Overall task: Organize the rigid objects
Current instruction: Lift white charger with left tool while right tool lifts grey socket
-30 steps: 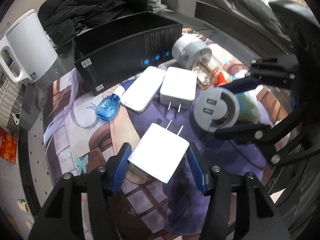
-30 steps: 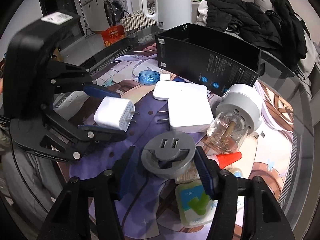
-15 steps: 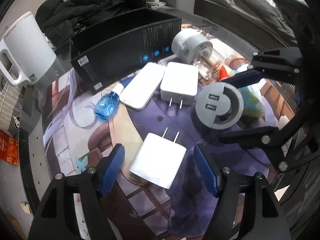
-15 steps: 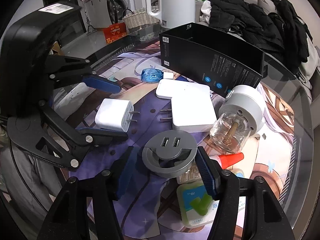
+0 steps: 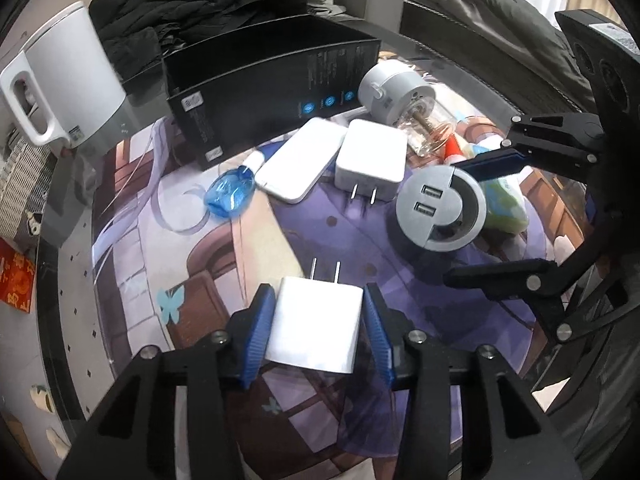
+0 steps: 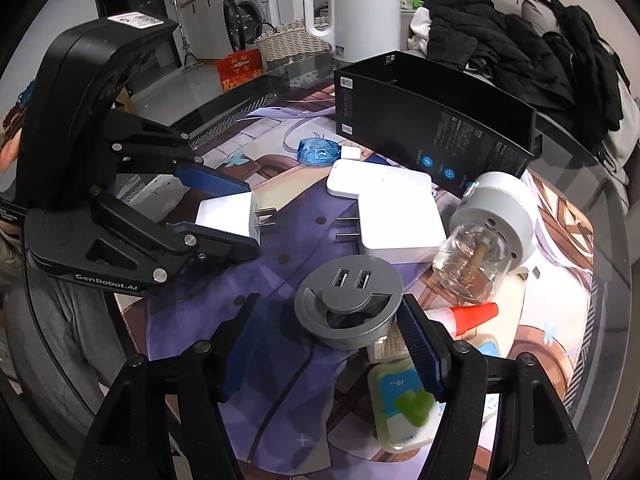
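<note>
left gripper (image 5: 318,330) jaws closing, blue pads against both sides of small charger (image 5: 316,326), prongs pointing toward the black box (image 5: 272,88). charger sits well short of the box, nearest the camera, on the printed mat (image 5: 224,256).

right gripper (image 6: 332,354) jaws opening, set either side of the grey usb puck (image 6: 348,306); right pad at its rim, gap on the left, no grip.

relative to the box: power bank (image 5: 300,164) and big charger (image 5: 370,158) just in front of it, touching each other. blue bottle (image 5: 230,194) by its left front corner. grinder (image 5: 394,90) on its side at its right end. puck further out past the big charger. green-capped bottle (image 6: 402,408) beyond the puck.
</note>
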`<state>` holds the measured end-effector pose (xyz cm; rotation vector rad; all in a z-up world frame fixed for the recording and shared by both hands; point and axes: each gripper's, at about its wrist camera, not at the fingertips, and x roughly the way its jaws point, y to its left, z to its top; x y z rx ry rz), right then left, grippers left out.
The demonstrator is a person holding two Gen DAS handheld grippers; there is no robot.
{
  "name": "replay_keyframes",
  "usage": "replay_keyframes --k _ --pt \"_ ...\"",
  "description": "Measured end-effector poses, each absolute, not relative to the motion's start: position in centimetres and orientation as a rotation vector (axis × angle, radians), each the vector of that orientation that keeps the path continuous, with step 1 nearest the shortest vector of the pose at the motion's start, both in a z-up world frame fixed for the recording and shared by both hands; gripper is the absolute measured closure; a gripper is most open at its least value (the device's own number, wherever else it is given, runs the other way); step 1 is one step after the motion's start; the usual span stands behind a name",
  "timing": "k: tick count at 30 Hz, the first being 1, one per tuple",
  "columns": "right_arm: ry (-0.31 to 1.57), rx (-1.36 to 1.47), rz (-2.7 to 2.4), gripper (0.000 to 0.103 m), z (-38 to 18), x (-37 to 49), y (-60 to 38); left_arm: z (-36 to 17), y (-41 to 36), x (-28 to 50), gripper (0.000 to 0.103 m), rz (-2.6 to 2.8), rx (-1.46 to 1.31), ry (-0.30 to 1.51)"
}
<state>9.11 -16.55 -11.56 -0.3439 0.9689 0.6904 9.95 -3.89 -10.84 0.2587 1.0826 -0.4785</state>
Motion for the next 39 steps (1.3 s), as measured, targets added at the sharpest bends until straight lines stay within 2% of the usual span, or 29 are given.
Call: replay_keyframes --k 3,6,7,8,15,22,26,29,34,39 --pt "0.961 -0.374 0.672 0.034 -11.8 9.4 -16.1 -11.3 -3.8 9.4 0.054 -0.481 0.268 1.093" --pt "0.966 -0.373 0.676 0.035 -12.0 9.6 -15.9 -11.6 -3.6 9.4 0.060 -0.480 0.267 1.101" --pt "0.965 -0.369 0.673 0.044 -12.1 9.6 -15.9 -11.6 -3.5 9.5 0.062 -0.482 0.259 1.100" --pt "0.965 -0.362 0.671 0.047 -12.1 9.7 -15.9 -11.5 -3.4 9.6 0.062 -0.480 0.257 1.103" --pt "0.914 -0.313 0.689 0.047 -11.1 9.2 -16.0 -9.4 -2.5 9.6 0.062 -0.464 0.188 1.026" --pt "0.669 -0.124 0.696 0.047 -5.7 7.8 -18.8 -3.5 -0.9 9.0 0.062 -0.428 0.077 0.803" --pt "0.324 -0.086 0.637 0.047 -0.8 4.0 -21.0 -0.2 -0.7 8.0 0.062 -0.381 0.076 0.622" --pt "0.145 -0.122 0.588 0.047 1.6 1.2 -21.4 1.9 -0.9 6.6 0.062 -0.342 0.075 0.480" --pt "-0.011 -0.136 0.543 0.047 3.1 -1.6 -21.8 4.1 -0.2 5.2 0.062 -0.308 0.054 0.318" --pt "-0.055 -0.122 0.524 0.047 3.7 -2.1 -22.5 4.9 -0.2 6.5 0.062 -0.320 0.019 0.314"
